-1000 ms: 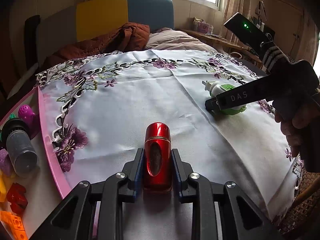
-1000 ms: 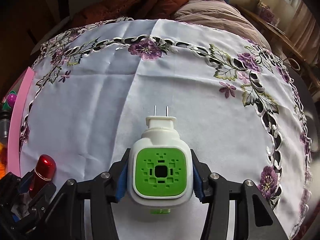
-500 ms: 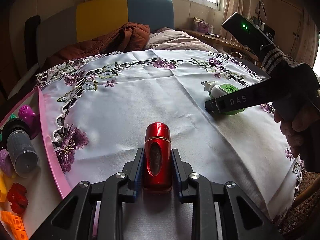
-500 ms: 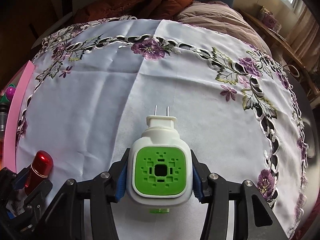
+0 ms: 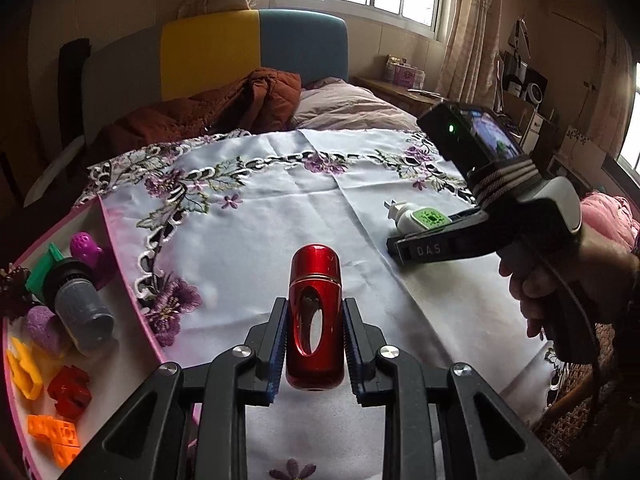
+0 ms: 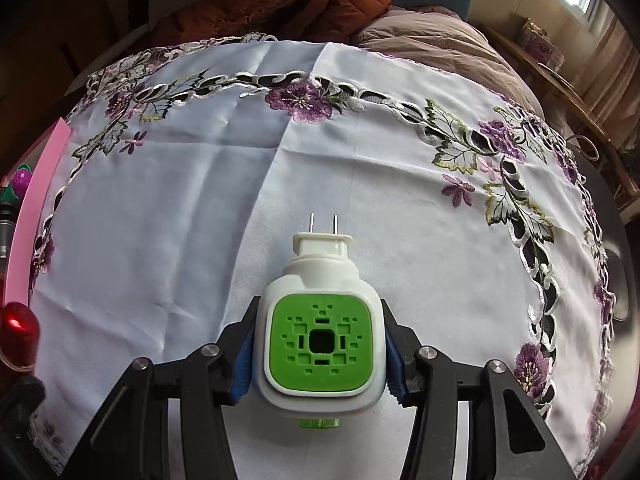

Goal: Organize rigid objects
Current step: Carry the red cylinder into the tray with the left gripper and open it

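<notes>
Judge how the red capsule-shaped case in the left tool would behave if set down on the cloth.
The red case looks rigid and glossy, so it may slip between the left tool's ribbed pads. Its rounded ends suggest it would tip if stood upright, then roll on the tablecloth. The cut-out window suggests it is hollow, probably light.

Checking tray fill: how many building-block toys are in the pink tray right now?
3 visible in the pink tray, all at its near end: a yellow block, a red block, an orange block. The frame edge may hide more.
</notes>
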Demonstrator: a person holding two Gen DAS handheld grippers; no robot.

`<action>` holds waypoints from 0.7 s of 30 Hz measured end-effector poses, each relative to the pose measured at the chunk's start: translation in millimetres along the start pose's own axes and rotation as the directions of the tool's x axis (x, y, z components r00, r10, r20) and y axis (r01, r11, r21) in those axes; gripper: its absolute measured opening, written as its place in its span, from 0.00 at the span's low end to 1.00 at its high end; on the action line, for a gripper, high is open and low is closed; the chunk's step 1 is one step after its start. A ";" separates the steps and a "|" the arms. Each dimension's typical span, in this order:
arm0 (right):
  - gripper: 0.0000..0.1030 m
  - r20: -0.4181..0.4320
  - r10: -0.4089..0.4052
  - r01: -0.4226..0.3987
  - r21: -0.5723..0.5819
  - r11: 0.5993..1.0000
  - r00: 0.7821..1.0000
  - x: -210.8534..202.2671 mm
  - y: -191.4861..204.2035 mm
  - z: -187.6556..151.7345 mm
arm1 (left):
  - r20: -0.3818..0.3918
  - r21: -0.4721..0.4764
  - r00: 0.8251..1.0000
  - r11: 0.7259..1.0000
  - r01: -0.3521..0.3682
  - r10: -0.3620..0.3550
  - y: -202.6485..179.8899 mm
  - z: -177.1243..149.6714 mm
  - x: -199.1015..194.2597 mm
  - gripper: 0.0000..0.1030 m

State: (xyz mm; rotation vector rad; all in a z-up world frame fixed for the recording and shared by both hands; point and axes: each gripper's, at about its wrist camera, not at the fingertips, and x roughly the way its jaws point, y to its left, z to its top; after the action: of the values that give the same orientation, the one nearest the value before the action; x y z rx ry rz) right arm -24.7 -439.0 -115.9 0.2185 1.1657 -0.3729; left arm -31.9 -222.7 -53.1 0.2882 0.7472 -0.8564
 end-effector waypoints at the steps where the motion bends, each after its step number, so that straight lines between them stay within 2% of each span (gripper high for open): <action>1: 0.51 0.001 -0.002 0.002 -0.003 1.000 1.000 -0.1 0.1 -0.1 | 0.018 -0.002 1.000 1.000 -0.011 0.011 2.1 2.5 -7.9 0.25; 6: 0.51 0.003 -0.006 0.006 -0.009 1.000 1.000 -0.8 0.7 -0.1 | 0.067 -0.051 0.993 0.994 -0.096 0.100 27.5 10.0 -38.2 0.25; 11: 0.51 0.007 -0.013 0.013 -0.016 1.000 1.000 -1.5 2.3 -0.4 | 0.058 -0.122 0.984 0.980 -0.159 0.167 60.7 4.6 -51.6 0.25; 18: 0.51 0.011 -0.027 0.028 -0.029 0.999 1.000 -3.4 5.9 -1.1 | 0.030 -0.214 0.979 0.958 -0.190 0.201 98.2 -13.0 -63.7 0.25; 21: 0.51 0.011 -0.028 0.029 -0.033 0.999 1.000 -4.5 5.7 -1.4 | 0.012 -0.300 0.978 0.934 -0.196 0.209 129.4 -24.8 -75.7 0.25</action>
State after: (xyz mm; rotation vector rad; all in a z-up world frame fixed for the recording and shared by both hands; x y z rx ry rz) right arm -25.2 -432.5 -112.4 0.1711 1.1646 -0.3793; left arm 23.6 -83.9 -25.6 0.0748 0.7789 -0.5436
